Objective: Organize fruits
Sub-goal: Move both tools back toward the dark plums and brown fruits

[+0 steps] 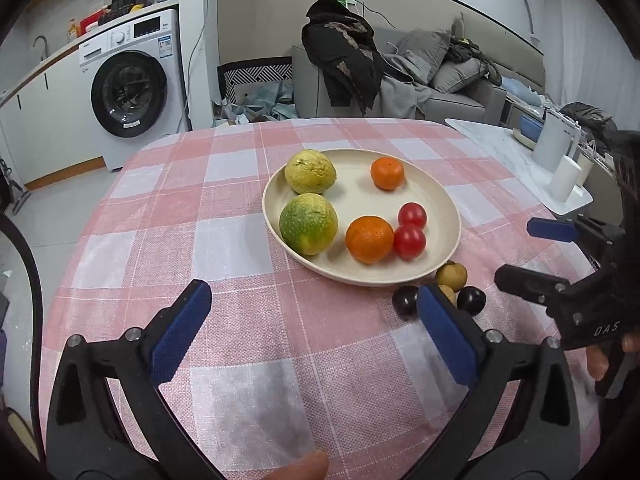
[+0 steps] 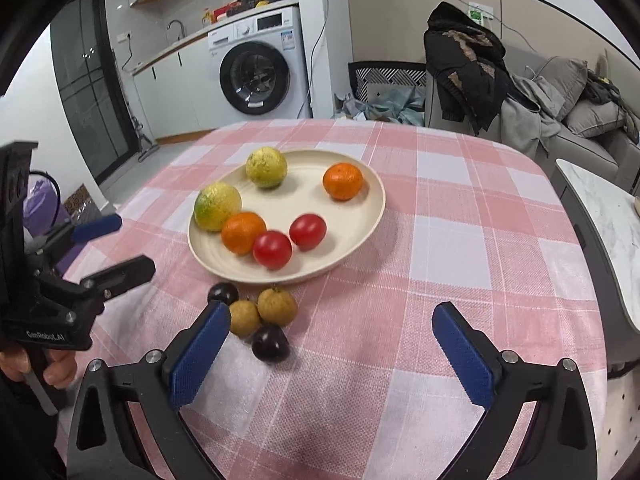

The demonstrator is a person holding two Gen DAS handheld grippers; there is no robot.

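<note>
White "GenRobot.AI" lettering on left claw (image 2: 116,246), "DAS" on right claw (image 1: 528,252)

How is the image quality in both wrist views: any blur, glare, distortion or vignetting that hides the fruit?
Left wrist view: sharp, strong fisheye bending of the tablecloth, dark corner vignette; the plate shows soft shadows and no glare, and a blue pad partly hides one small fruit. Right wrist view: equally sharp, same barrel distortion; the plate and the fruit are evenly lit.
</note>
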